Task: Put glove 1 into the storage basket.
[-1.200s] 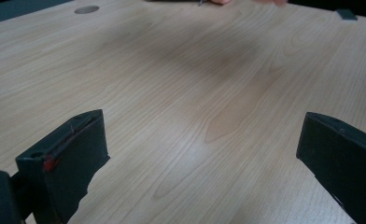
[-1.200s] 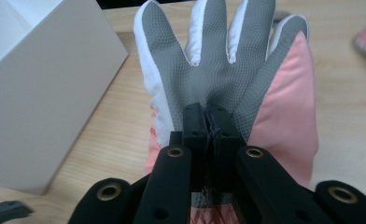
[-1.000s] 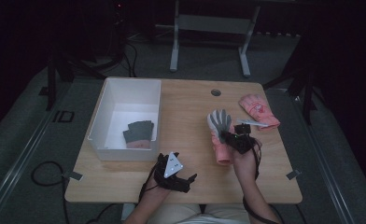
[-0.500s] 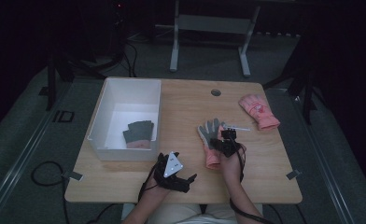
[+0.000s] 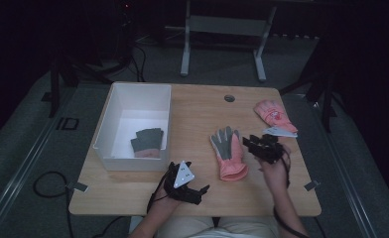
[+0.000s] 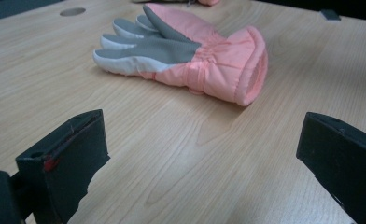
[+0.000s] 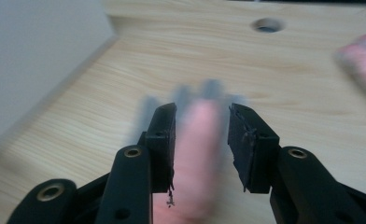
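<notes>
Pink glove (image 5: pixel 228 153) lies palm up on the desk (image 5: pixel 197 114), just left of the right gripper (image 5: pixel 256 145), whose jaws have just been opening; in the right gripper view they stand narrowly apart with a blurred pink shape seen between them, pads not pressing it. Left gripper (image 6: pixel 204 154) jaws wide, empty, glove ahead of them. We judge the risk: a regrasp on the slack fabric could catch one layer only, so the glove sags or drags short of the white bin (image 5: pixel 114 126). Hard to read: motion blur in the right gripper view; second pink glove (image 5: pixel 272 113) partly behind the grey plate; the grey-and-pink item in the bin (image 5: pixel 147 142) is dim.
</notes>
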A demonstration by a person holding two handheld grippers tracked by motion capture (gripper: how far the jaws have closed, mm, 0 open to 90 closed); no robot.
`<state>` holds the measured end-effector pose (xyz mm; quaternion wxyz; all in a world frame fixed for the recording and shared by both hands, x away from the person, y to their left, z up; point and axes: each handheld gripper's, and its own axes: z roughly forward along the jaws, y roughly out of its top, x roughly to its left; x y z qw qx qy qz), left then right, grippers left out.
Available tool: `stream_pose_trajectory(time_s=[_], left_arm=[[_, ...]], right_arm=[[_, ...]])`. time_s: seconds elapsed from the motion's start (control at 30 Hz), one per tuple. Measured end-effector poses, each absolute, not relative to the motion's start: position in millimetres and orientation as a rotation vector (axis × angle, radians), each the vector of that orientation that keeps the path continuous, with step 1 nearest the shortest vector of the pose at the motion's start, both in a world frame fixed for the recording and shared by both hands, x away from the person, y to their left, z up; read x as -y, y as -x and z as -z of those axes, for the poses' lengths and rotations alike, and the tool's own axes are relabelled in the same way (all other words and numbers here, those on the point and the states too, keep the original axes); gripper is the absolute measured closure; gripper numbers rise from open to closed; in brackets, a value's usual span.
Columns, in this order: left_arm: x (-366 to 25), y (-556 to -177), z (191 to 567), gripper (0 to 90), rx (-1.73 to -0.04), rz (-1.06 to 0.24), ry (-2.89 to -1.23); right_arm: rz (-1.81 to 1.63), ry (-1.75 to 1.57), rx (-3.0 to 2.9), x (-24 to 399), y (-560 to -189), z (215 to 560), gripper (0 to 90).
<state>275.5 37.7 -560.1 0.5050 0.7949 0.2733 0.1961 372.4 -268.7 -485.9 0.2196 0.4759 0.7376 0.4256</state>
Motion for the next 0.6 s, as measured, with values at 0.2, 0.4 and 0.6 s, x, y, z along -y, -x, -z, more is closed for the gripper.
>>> stream_pose_trajectory(time_s=[0.2, 0.4, 0.6], left_arm=[[-35.8, -276.2, 560.5, 1.6, -0.649, -0.469, -1.912], [-34.1, -276.3, 560.3, 1.6, -0.621, -0.468, -1.910], [-34.1, -275.3, 559.7, 1.6, -0.621, -0.469, -1.900]], right_arm=[[-1.088, -1.314, -2.031, 337.0, -399.1, 485.7, 60.9], [-1.053, -1.335, -1.969, 378.9, -441.7, 482.0, 56.8], [-0.990, -1.400, -1.970, 395.0, -485.3, 486.3, 55.4]])
